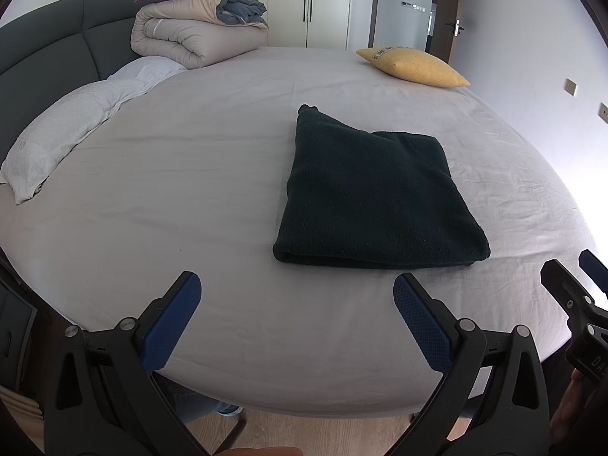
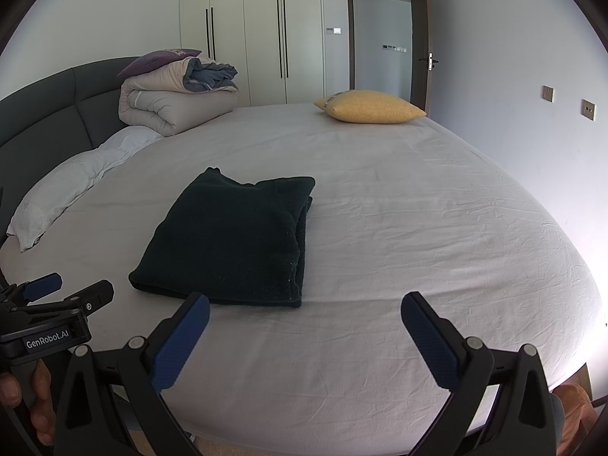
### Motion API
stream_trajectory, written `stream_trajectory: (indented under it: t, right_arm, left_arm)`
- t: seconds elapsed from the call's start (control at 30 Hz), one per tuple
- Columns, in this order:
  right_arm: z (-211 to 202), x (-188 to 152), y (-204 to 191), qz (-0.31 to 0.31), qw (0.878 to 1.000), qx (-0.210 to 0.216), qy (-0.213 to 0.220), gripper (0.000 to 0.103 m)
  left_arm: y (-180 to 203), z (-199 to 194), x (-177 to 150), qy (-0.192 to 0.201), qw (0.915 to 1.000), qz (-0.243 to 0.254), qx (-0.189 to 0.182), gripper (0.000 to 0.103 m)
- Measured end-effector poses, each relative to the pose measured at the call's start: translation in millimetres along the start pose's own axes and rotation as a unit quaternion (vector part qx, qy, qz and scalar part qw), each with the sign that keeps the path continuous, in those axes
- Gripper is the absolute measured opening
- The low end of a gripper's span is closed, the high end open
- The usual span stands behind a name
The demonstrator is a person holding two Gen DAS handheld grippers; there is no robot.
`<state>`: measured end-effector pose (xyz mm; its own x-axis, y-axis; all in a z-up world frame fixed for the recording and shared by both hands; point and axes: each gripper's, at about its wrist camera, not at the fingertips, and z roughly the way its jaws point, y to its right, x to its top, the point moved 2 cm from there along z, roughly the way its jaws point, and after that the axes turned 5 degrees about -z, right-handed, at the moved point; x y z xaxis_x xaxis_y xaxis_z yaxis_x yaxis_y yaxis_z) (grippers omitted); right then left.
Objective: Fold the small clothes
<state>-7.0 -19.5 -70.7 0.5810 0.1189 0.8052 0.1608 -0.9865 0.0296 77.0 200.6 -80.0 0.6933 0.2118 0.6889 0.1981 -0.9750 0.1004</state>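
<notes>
A dark, almost black garment (image 1: 374, 193) lies folded into a neat rectangle on the pale bed sheet (image 1: 190, 190); in the right wrist view the same garment (image 2: 235, 239) sits left of centre. My left gripper (image 1: 296, 285) hovers open near the bed's front edge, just short of the garment's near fold, with nothing between its blue pads. My right gripper (image 2: 304, 307) is open too, over bare sheet to the right of the garment. Each gripper shows at the edge of the other's view, the right gripper (image 1: 570, 269) at far right and the left gripper (image 2: 79, 285) at far left.
A white pillow (image 1: 64, 140) and folded duvet (image 1: 190, 34) lie by the dark headboard (image 1: 45, 49). A yellow cushion (image 1: 414, 64) rests at the far right of the bed. Wardrobes (image 2: 262, 34) and an open door (image 2: 421, 41) stand behind. Wood floor (image 1: 323, 433) shows below the bed edge.
</notes>
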Motion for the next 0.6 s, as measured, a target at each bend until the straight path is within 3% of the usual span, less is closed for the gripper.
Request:
stream_trajectory:
  t: [0.6]
  right_arm:
    - [0.2,-1.1,-0.7,0.001,1.000,0.000,-0.002,0.103]
  left_arm:
    - [-1.9,0.6,-0.6,-0.002,1.0000,-0.001,-0.001,0.103]
